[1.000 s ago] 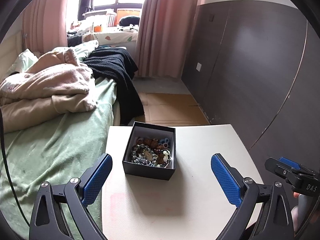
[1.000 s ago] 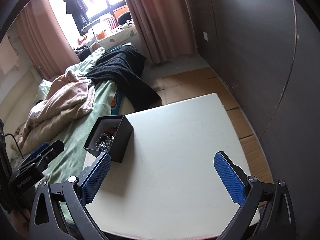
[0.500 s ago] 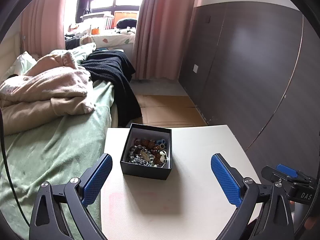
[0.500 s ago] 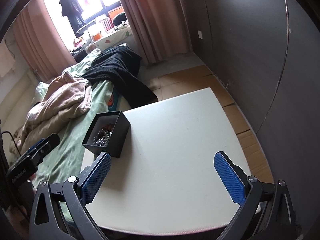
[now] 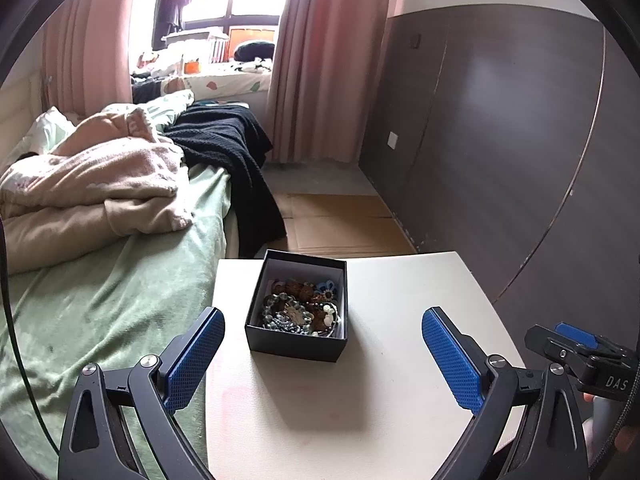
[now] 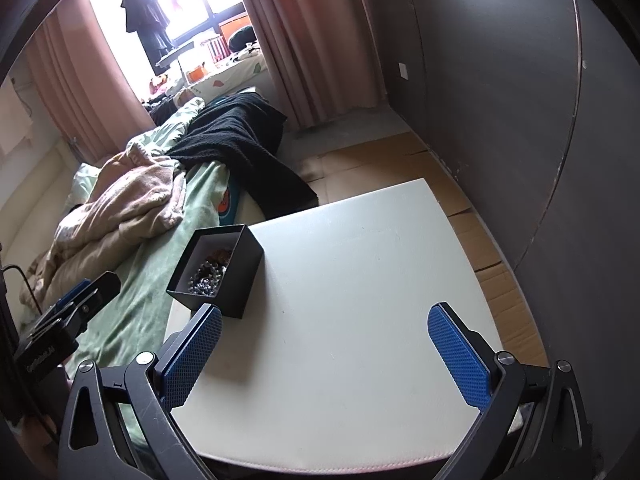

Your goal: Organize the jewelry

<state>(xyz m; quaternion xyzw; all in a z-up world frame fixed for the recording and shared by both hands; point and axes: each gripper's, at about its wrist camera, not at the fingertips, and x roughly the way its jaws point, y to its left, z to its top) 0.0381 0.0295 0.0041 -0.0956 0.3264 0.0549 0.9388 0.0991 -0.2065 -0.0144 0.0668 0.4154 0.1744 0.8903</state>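
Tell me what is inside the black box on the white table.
The black box holds a tangled heap of jewelry: clear beads, brown beads, a blue flower piece. Whatever lies under the heap is covered; the box floor is hidden.

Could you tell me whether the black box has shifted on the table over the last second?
No; the box keeps its place by the table's bed-side edge.

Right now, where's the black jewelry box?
The open black square jewelry box sits on the white tabletop near its bed-side edge: centred ahead of the left tool, and left of the right tool in its view.
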